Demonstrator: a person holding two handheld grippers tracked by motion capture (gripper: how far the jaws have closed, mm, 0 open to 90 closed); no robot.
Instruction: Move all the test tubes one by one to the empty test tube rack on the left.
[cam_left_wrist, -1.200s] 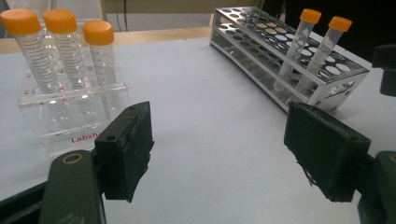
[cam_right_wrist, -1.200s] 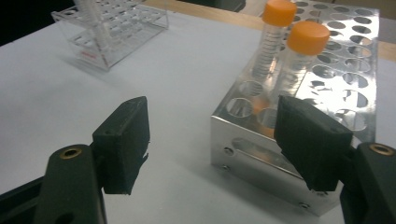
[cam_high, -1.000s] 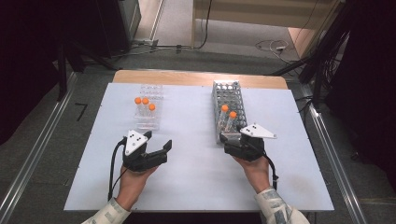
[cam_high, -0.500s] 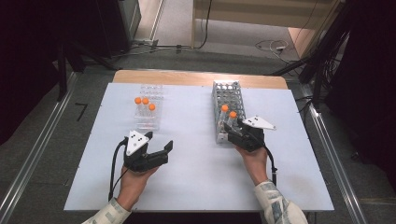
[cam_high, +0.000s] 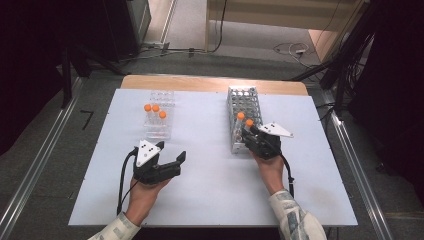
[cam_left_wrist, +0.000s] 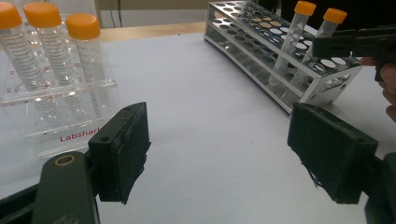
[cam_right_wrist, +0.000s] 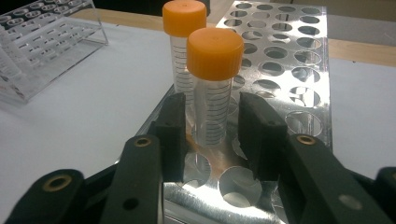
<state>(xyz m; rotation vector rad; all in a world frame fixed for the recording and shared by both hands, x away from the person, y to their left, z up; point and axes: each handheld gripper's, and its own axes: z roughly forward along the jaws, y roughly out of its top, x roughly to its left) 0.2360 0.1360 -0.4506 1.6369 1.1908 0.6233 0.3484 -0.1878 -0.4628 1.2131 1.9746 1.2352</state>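
At the near end of the metal rack (cam_right_wrist: 299, 70), an orange-capped tube (cam_right_wrist: 212, 88) is flanked by the right gripper (cam_right_wrist: 212, 135), whose jaws have just been closing; small gaps to both pads remain. A second capped tube (cam_right_wrist: 183, 42) stands just behind. Over bare table (cam_high: 215, 190), the left gripper (cam_left_wrist: 219, 149) is held wide, empty.

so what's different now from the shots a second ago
The right gripper moved forward to the silver metal tube rack, and its jaws have just been closing around the nearer orange-capped clear tube, with slim gaps still showing beside it. The left gripper stayed put, open. The clear plastic rack with three orange-capped tubes is unchanged.
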